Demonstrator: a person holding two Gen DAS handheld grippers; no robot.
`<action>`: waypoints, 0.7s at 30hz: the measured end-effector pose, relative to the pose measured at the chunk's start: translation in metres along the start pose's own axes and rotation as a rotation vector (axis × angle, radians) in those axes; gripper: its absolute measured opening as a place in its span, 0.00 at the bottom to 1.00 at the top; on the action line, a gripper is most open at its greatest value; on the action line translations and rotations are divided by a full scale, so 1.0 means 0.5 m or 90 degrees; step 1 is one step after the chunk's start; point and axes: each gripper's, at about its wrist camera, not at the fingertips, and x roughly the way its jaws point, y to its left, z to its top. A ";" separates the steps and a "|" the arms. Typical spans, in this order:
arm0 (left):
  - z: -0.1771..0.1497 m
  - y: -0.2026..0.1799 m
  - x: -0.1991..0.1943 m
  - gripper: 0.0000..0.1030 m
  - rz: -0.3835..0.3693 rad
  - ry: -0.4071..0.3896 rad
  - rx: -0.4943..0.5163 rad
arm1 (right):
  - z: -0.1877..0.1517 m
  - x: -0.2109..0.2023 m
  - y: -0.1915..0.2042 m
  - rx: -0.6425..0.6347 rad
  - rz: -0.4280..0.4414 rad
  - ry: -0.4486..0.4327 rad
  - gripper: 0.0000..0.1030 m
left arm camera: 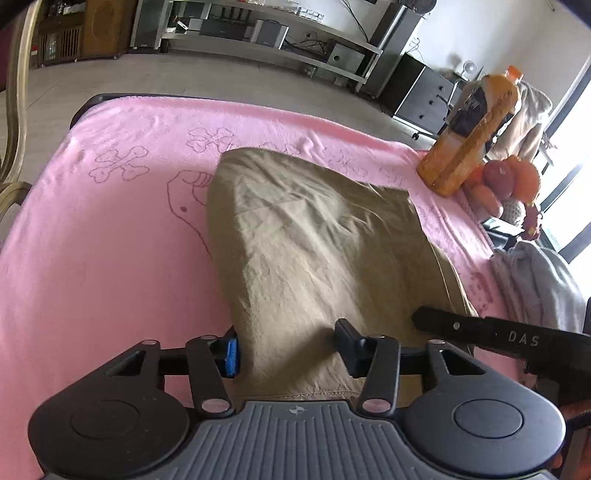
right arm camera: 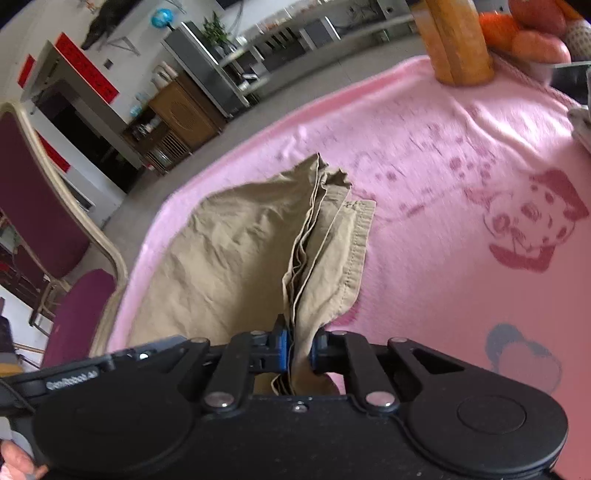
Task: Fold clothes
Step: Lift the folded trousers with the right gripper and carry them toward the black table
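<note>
Right gripper (right arm camera: 297, 350) is clamped on a bunched edge of the khaki pants (right arm camera: 229, 258) on the pink blanket (right arm camera: 443, 258). The left wrist view shows the left gripper (left arm camera: 286, 349) parted, straddling the pants without pinching.

Surroundings of my work table: things apart from the job.
A pink blanket (left arm camera: 110, 229) printed with bones and a spotted dog covers my table. At its far right corner stands an orange juice bottle (left arm camera: 469, 136), with a heap of fruit (left arm camera: 506, 181) just beside it. A grey cloth (left arm camera: 535, 280) lies at the right edge. A purple chair (right arm camera: 55, 229) stands to the left; a wooden cabinet (right arm camera: 184, 110) and metal shelves (left arm camera: 258, 33) stand across the floor.
</note>
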 end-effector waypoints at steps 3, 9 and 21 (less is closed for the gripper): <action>-0.003 -0.016 -0.022 0.42 -0.010 -0.008 0.001 | 0.004 -0.024 0.013 -0.008 0.022 -0.016 0.10; -0.009 -0.064 -0.094 0.42 -0.023 -0.052 0.016 | 0.002 -0.100 0.029 -0.004 0.057 -0.051 0.10; -0.039 -0.315 -0.252 0.42 -0.101 -0.105 0.104 | 0.011 -0.406 -0.004 0.017 0.031 -0.146 0.10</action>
